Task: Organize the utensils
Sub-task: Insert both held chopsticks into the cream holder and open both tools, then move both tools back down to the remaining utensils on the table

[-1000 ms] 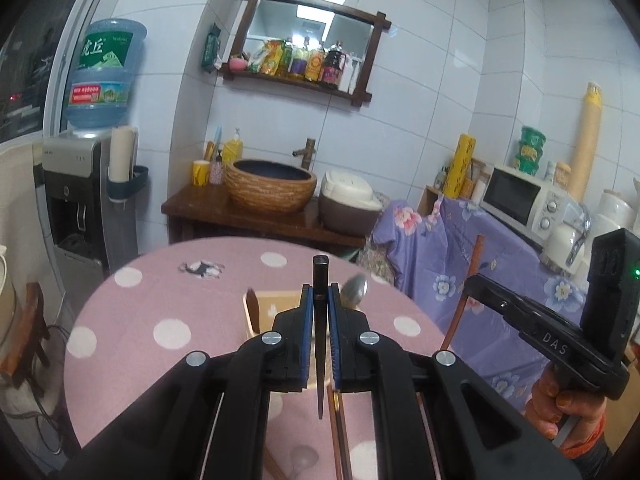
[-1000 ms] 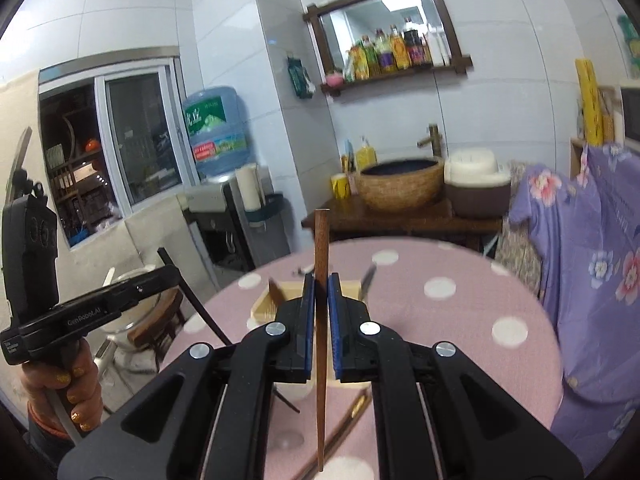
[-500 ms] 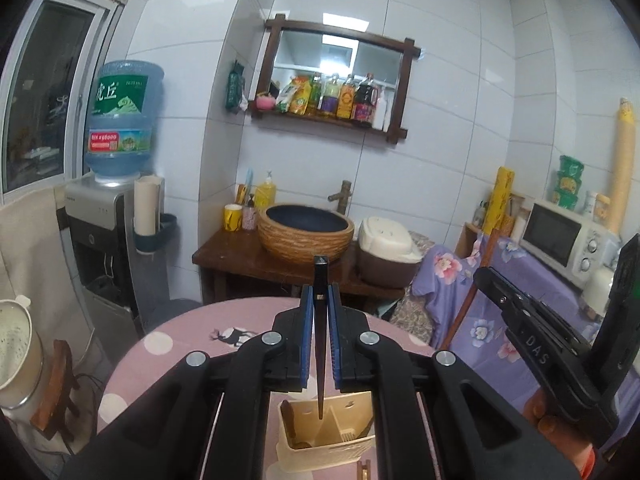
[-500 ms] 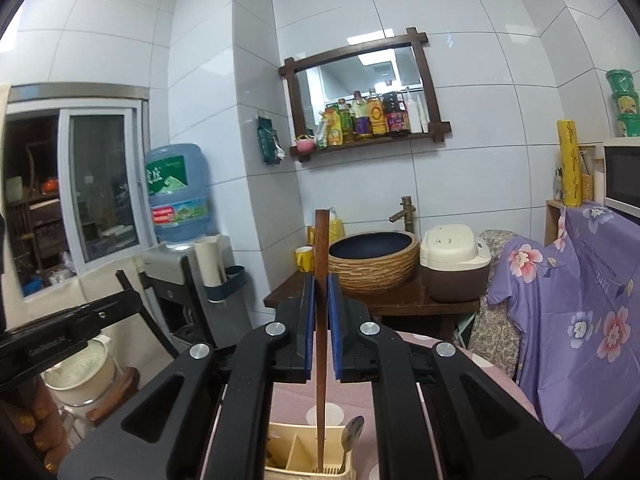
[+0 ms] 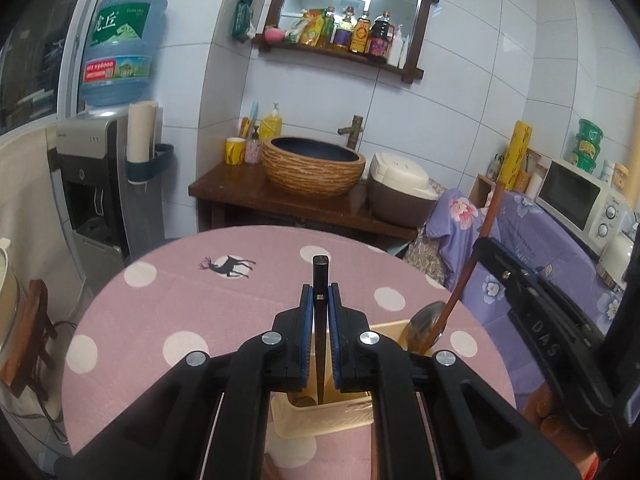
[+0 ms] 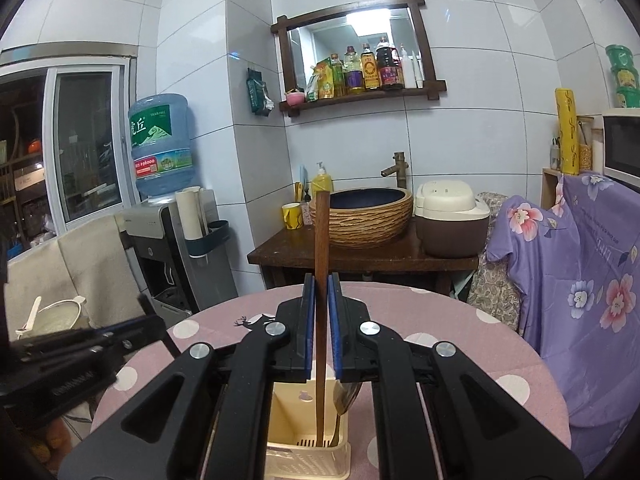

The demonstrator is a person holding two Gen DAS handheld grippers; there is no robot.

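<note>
Utensils: 1 dark, slender chopstick [image 5: 320, 280] is clamped upright in the left gripper [image 5: 320, 304], its tip lowered into the cream plastic slotted utensil holder [image 5: 320, 416]. 1 brown wooden chopstick [image 6: 321, 248] is clamped in the right gripper [image 6: 321, 300], tip inside the same holder beside a metal spoon [image 6: 347, 396]. Vertical holding evidently suits dropping in. Holder stands on the pink polka-dot round table [image 5: 168, 288].

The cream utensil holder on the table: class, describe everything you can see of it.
The holder is a cream, plastic-looking box, open-topped, with ribbed outer walls, a slotted floor and an inner divider. It stands upright on the pink dotted table. A spoon stands in it, and the brown chopstick held by the right tool reaches down to its floor.
</note>
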